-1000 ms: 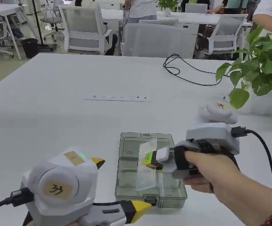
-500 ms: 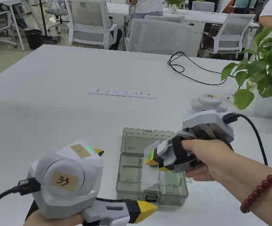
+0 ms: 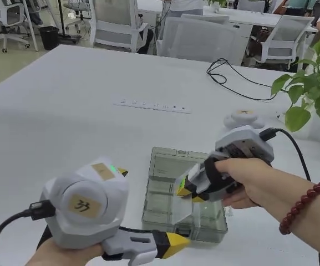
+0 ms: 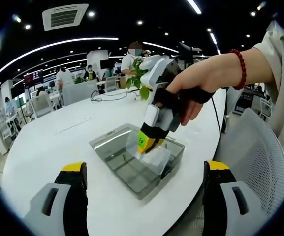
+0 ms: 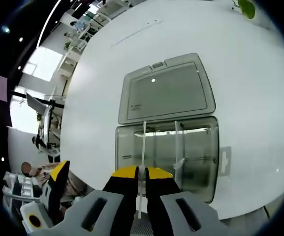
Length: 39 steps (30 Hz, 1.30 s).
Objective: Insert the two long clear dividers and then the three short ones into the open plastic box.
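1. Firmly closed, the right gripper (image 5: 142, 173) pinches the upper edge of a clear divider (image 5: 143, 142). In its own view the yellow tips meet with only the sheet's thin edge between them.
2. Held this way, the divider hangs edge-down into the base of the open plastic box (image 5: 198, 157), left of the middle, and runs from the near wall toward the lid side. I cannot tell whether its ends sit in the wall slots, or whether it is a long or a short one.
3. It looks like a thin, flat, see-through plastic sheet, almost a bare line edge-on and faintly frosted in the head view.
4. By my judgement it is very light and fairly stiff. It could bow if pushed off-line, and it is smooth enough to slide between the pads. A hold at mid-length of the top edge, as here, should keep both ends level as they go down.
5. A second divider (image 5: 176, 147) stands upright in the base, to the right of the held one and parallel to it.
6. The box is smoky-clear, and its lid (image 5: 166, 93) lies open and flat beyond the base on the white table (image 3: 65, 111).
7. The left gripper (image 4: 144, 167) hovers near the box, with its jaws wide apart and nothing between them.
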Motion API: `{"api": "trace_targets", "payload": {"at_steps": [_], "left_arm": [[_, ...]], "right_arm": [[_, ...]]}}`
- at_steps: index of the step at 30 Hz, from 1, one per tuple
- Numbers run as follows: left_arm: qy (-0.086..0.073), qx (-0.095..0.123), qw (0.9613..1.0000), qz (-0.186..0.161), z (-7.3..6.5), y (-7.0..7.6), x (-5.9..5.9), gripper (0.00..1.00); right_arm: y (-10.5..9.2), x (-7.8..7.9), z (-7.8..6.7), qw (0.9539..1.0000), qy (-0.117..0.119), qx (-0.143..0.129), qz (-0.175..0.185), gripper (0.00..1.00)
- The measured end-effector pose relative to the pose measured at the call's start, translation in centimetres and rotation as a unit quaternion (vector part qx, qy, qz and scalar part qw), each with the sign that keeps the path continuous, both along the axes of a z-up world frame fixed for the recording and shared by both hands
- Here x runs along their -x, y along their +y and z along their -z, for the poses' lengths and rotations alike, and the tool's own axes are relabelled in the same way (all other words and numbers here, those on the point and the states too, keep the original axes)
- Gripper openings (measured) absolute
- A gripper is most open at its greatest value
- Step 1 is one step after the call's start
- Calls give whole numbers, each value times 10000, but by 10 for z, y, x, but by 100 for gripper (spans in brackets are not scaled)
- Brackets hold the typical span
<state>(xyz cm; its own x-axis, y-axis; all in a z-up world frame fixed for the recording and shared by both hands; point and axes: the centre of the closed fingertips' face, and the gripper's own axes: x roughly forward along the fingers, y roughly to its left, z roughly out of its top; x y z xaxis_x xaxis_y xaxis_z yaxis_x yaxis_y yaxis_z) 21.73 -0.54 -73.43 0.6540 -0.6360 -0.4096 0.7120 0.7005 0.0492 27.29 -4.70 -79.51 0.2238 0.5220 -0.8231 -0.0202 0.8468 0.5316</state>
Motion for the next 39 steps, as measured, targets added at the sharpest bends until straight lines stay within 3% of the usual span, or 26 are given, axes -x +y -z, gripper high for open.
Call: {"api": "trace_targets", "payload": {"at_steps": [20, 39], "left_arm": [[1, 130, 9999, -109, -1, 6, -6, 100], [29, 206, 9996, -167, -1, 10, -9, 100]], "right_arm": [[5, -4, 14, 9998, 213, 61, -6, 7], [5, -5, 19, 9995, 203, 225, -131, 7]]}}
